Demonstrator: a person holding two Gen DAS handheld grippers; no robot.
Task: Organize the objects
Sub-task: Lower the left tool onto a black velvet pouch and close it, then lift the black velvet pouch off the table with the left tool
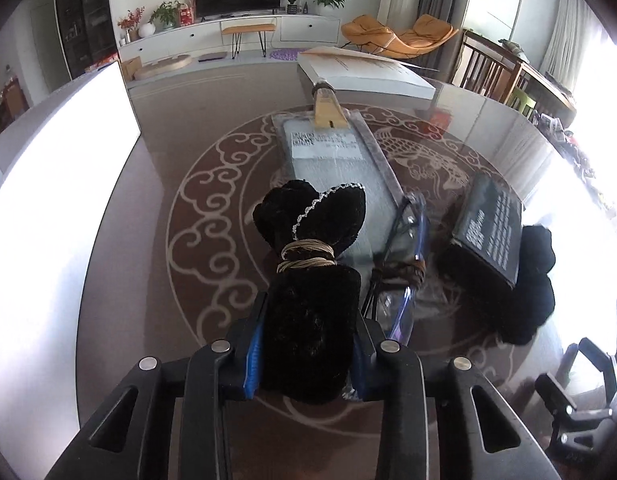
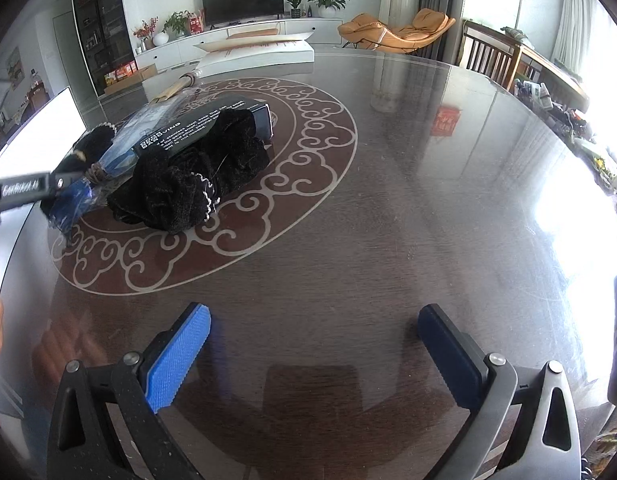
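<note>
Left wrist view: my left gripper [image 1: 306,354] clamps the pouch [image 1: 310,280], neck pointing ahead; right gripper [image 2: 314,350] gapes, farther off.

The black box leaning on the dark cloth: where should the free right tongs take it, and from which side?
Grip the black box across its narrow thickness at the raised end near, coming from the open table on the right. That end sticks out clear, while the velvet pouch crowds its lower edge and wrapped items sit on its left. The right tongs are open.
</note>
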